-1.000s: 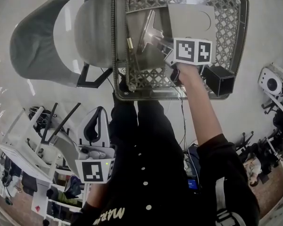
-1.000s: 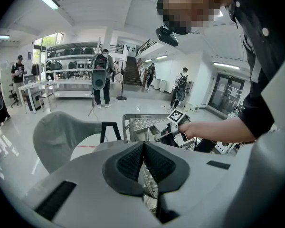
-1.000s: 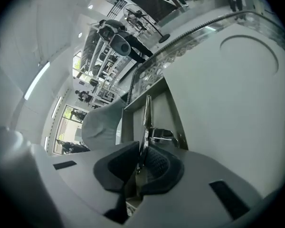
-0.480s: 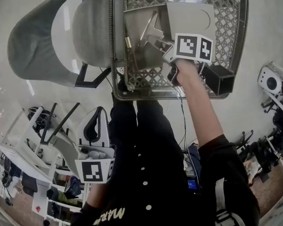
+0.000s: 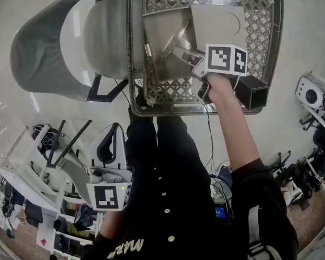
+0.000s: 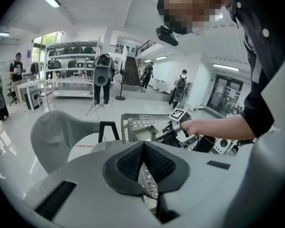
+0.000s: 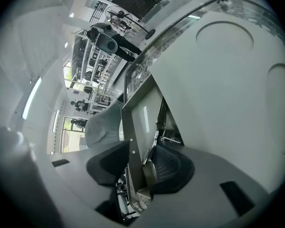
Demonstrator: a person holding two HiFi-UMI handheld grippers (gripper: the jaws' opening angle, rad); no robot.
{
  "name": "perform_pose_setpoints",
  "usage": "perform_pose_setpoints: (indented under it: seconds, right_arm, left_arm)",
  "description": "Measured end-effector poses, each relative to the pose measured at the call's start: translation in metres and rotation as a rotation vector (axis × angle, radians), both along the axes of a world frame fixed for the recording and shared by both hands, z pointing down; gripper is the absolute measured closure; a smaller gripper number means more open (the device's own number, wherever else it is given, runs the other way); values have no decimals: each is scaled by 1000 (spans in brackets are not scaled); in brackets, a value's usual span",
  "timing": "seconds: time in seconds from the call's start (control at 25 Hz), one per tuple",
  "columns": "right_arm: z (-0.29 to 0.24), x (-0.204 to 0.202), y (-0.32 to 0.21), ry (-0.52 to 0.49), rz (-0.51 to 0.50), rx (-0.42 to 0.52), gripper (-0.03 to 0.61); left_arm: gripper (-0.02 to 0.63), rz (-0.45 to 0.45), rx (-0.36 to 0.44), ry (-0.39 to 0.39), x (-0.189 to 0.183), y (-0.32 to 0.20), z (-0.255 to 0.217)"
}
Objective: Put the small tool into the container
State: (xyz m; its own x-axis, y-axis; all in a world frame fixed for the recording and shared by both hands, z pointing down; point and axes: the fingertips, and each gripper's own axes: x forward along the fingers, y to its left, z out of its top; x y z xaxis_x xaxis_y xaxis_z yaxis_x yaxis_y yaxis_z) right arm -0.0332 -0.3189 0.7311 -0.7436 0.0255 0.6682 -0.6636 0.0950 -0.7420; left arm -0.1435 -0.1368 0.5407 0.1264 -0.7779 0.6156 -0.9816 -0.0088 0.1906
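Observation:
The small metal tool [image 5: 176, 38] [image 7: 156, 136] lies inside the open steel container [image 5: 158, 37], close beside my right gripper's right-hand pad. My right gripper [image 5: 183, 52] [image 7: 138, 167] reaches into the container from the right. Its jaws have just been opening and stand apart, astride the container's grey wall [image 7: 133, 141], with no pad pressing on the tool. My left gripper [image 5: 112, 130] [image 6: 143, 148] hangs low by the person's body, shut on nothing, well short of the container.
The container sits in a metal mesh basket [image 5: 262, 20] next to a flat grey panel [image 5: 222, 23]. A black box [image 5: 253, 91] stands at the basket's right corner. A grey shell chair [image 5: 49, 42] is at the left. People and shelves show in the background.
My right gripper's jaws have gone from shut on the tool to wide apart, and the gripper has rolled a little. The tool has been let go into the container. The left gripper has stayed still.

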Motion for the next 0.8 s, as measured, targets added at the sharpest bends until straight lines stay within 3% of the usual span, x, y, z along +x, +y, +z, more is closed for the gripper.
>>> perform_pose_setpoints:
  seconds: [0.28,0.52,0.8]
  right_arm:
    - [-3,14,9,35,-17,4,439]
    - [-6,24,20,-13,34,-36,405]
    - [-13,47,30,13,69,-40,405]
  left_arm:
    - [588,8,5,3,-1,-2,-1]
    - [588,19,6,10,1,-4,-1]
    - [588,31,8,16,3,-7,-1]
